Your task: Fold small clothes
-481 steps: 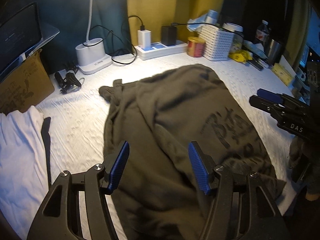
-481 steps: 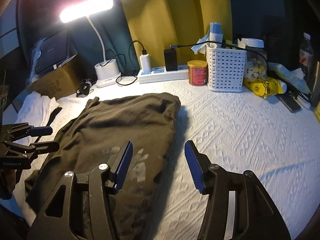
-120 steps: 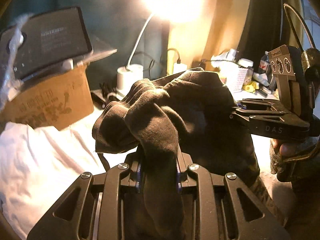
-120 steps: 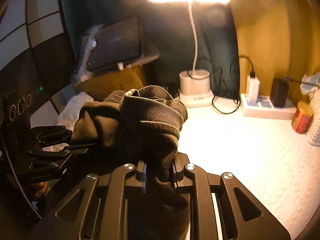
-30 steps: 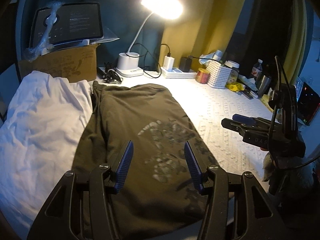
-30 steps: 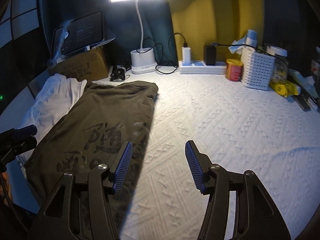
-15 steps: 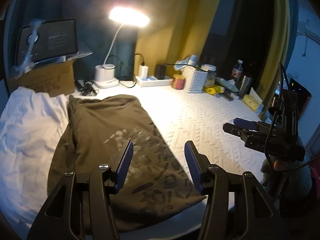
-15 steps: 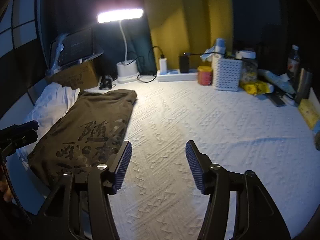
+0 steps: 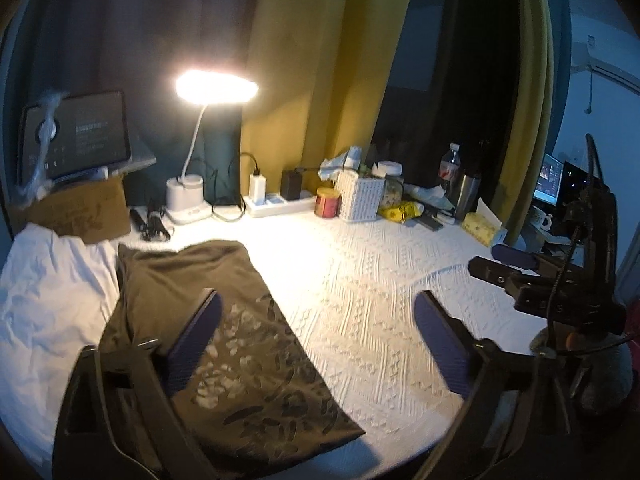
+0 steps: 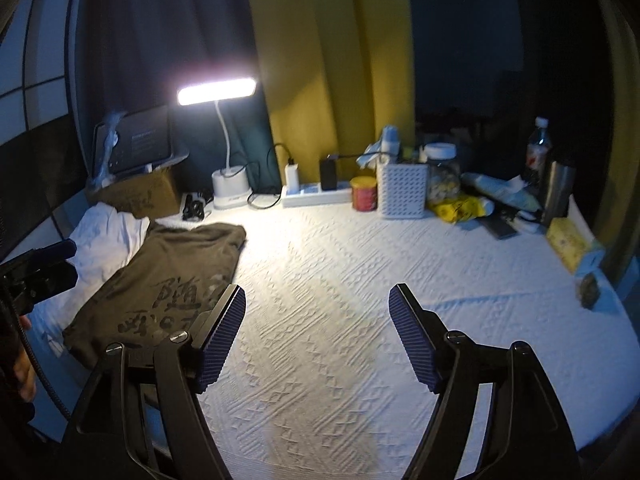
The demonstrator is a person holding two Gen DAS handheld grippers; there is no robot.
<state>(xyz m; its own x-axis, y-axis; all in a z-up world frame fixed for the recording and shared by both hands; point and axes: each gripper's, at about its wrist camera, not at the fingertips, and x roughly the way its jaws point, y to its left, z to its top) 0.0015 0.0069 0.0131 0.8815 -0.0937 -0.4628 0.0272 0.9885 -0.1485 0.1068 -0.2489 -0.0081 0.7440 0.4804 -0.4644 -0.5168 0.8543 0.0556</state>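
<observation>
The olive shirt [image 9: 224, 332] lies folded into a long flat rectangle on the left part of the surface [image 9: 384, 304], printed side up, its far end near the lamp base and its near end at the front edge. Its left edge touches a crumpled white cloth [image 9: 48, 292] that fills the left corner.

The left claw [image 9: 316, 336] hangs above the surface with its jaws opening, already spread wide; its left finger shows over the shirt's print, its right finger over bare white cover, and nothing is between them. The right claw [image 10: 316, 336] is over the bare middle of the surface, to the right of the shirt, its jaws opening too and empty.

Along the back stand a lit desk lamp [image 10: 218, 90], a white power strip [image 10: 316, 196] with chargers plugged in, a red tin [image 10: 364, 193] just beside a white perforated basket [image 10: 402, 194], a yellow packet [image 10: 456, 208], a bottle [image 10: 538, 152] and a steel flask [image 10: 558, 188]. A cardboard box [image 9: 80, 212] in the back left corner carries a dark tablet [image 9: 76, 136]
</observation>
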